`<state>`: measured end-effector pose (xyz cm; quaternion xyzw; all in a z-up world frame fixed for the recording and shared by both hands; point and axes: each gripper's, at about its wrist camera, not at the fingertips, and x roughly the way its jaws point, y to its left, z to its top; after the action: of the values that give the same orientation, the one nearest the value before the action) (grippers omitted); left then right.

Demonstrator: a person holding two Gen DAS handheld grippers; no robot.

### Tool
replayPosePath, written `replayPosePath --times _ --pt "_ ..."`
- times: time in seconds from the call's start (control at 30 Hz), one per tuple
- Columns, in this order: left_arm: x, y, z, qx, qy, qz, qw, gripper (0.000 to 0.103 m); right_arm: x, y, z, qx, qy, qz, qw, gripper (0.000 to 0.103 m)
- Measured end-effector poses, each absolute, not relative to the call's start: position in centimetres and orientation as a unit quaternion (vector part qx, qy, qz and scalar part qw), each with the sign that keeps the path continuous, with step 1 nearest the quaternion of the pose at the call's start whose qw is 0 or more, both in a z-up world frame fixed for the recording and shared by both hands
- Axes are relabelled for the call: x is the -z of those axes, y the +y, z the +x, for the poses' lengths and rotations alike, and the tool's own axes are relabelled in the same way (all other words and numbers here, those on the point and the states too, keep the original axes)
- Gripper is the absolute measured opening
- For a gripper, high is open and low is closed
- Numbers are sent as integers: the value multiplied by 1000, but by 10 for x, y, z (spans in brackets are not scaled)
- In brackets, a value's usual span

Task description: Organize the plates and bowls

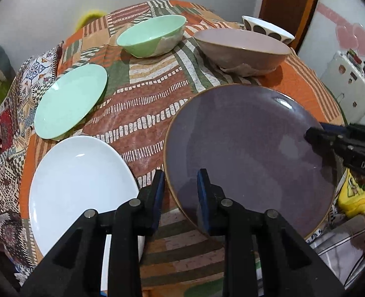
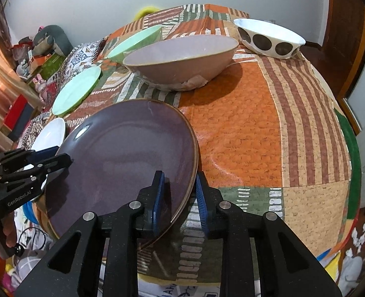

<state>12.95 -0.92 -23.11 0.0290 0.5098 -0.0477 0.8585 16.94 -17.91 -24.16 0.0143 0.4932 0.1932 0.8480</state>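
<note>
Purple plate [image 2: 123, 163] raised off desk [image 2: 256, 128], rim between pads of both tools: left tool [image 1: 180, 185], right tool [image 2: 178, 190], neither visibly clamped. Beyond plate, bowls and other plates unstacked; sorting barely begun.

My left camera sits just behind my left gripper [image 1: 181, 185], looking forward and down across the table [image 1: 142, 128] from its near edge, close above the purple plate [image 1: 251, 153] and white plate [image 1: 78, 188]. My right camera rides behind my right gripper [image 2: 180, 190], facing the same way from further right, low over that plate's right rim. Both views share the purple plate, the beige bowl [image 2: 182, 59], the green plate [image 2: 78, 89], and each shows the other gripper at its edge.
</note>
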Motion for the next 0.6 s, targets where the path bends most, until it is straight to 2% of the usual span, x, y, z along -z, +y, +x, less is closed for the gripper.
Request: replayPosePath --times 0.4,0.5,0.57,0.6 --pt "194 24 115 3 465 -1 885 28 205 -180 165 -188 453 9 871 38" --pt "176 39 109 -16 440 -16 897 36 191 -171 165 -199 435 5 878 41" --pt "163 52 104 -35 419 -21 907 46 182 -163 164 -209 421 1 883 44" --pt "158 57 101 -45 408 -21 912 47 178 -159 163 -215 415 -1 884 44"
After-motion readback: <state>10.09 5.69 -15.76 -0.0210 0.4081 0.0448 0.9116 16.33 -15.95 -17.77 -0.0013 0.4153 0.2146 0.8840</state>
